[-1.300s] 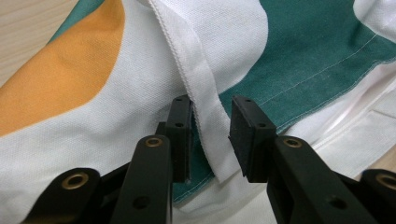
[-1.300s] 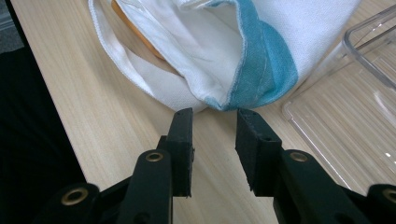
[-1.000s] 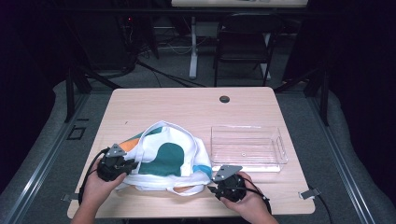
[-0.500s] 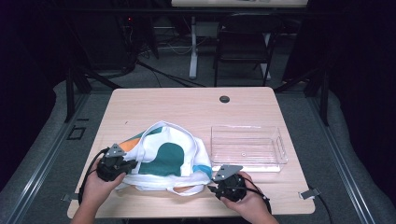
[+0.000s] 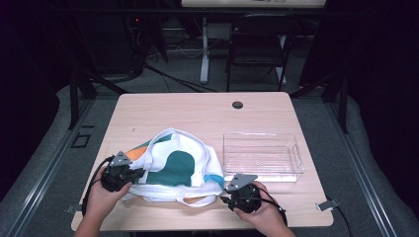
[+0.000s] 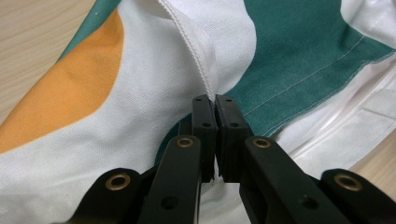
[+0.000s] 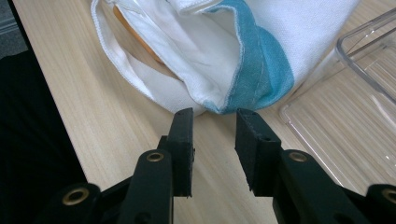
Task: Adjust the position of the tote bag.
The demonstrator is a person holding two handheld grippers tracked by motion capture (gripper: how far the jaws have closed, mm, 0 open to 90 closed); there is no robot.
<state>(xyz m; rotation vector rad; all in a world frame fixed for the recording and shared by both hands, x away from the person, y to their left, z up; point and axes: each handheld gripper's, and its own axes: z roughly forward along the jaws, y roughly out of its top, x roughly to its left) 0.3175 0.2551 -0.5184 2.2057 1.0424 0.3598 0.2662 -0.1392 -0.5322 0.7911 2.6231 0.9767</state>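
Left gripper [image 6: 215, 100] just clamped onto tote bag [image 6: 154, 70] seam, likely pinching fabric. Right gripper [image 7: 212, 116] parted, empty; blue corner [image 7: 259, 70] just ahead: advance, clamp.

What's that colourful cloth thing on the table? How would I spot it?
Look at the wooden table, near its front edge, left of the clear plastic tray. There lies a crumpled white cloth bag with green, orange and blue patches. It is the one soft, colourful thing there, and the left hand-held gripper pinches its seam.
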